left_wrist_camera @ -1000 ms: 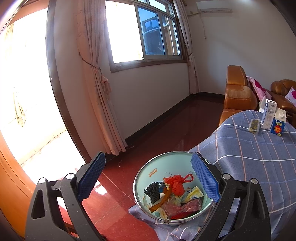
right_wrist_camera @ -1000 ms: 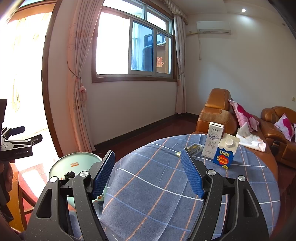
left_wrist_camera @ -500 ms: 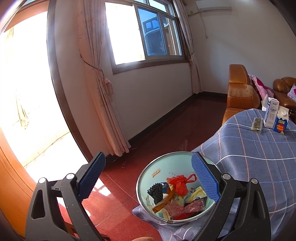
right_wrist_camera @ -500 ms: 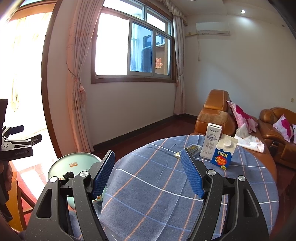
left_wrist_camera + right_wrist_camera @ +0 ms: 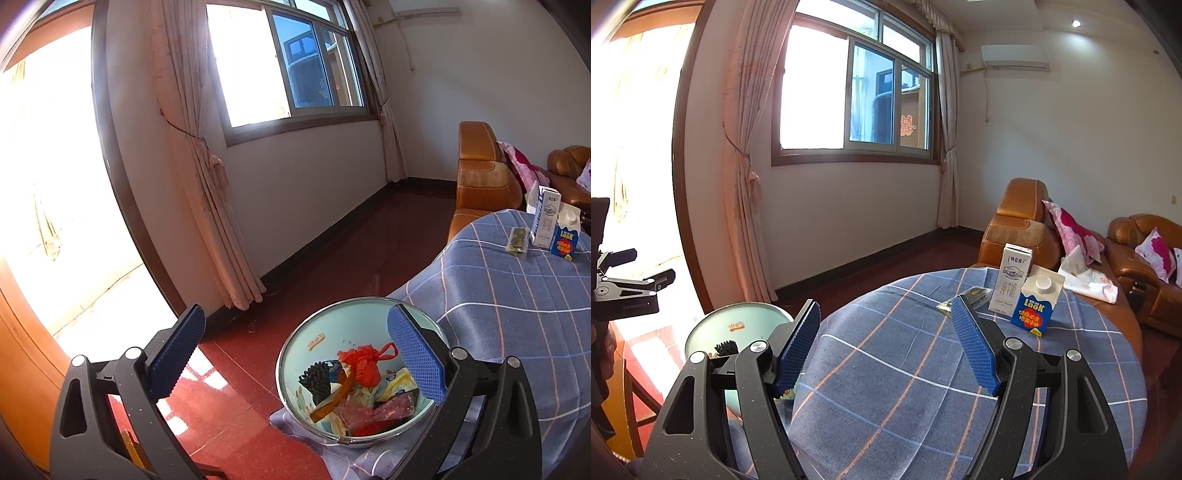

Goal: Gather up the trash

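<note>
Right wrist view, right gripper (image 5: pixel 886 347): hanging wide open, empty, facing the cartons.
Left gripper (image 5: pixel 295 362): gaping, holding nothing, waiting above the bowl (image 5: pixel 295 354).
Bowl: sitting at the table edge, gathering wrappers.
Blue carton (image 5: pixel 1038 301), white carton (image 5: pixel 1010 282), dark packet (image 5: pixel 964 298): standing far, probably awaiting collection.

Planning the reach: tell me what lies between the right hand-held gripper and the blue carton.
Only bare checked tablecloth between the right hand-held gripper and the blue carton, per the right wrist view.
</note>
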`<state>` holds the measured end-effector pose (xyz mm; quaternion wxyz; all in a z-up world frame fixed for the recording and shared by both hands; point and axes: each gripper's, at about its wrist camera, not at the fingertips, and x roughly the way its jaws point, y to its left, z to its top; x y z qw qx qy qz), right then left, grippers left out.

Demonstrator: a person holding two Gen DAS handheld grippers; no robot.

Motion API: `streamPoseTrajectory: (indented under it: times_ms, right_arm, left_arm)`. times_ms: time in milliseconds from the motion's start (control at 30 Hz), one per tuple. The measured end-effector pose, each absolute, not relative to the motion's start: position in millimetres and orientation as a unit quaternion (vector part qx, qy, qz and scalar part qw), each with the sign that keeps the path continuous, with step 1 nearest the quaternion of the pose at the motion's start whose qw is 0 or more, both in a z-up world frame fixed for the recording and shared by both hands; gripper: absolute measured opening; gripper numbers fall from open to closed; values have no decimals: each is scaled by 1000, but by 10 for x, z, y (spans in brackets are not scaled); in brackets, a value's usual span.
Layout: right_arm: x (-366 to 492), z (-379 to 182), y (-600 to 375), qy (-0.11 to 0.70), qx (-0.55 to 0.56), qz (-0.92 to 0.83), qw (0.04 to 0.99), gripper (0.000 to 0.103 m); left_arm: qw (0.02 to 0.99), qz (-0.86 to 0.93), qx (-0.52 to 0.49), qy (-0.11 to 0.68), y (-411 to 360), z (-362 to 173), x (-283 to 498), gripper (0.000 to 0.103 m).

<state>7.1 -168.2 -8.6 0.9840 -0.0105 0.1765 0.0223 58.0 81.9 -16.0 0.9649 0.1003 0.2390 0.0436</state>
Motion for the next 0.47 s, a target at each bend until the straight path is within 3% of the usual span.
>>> streamPoseTrajectory:
  times_ms: [300, 467]
  right_arm:
    - [64, -112, -1748, 181, -11, 12, 983, 78]
    - [253, -252, -2140, 224, -14, -43, 974, 79]
  left_arm:
    - [965, 36, 91, 242, 820, -152, 575, 97]
    - [966, 37, 87, 242, 853, -164, 589, 97]
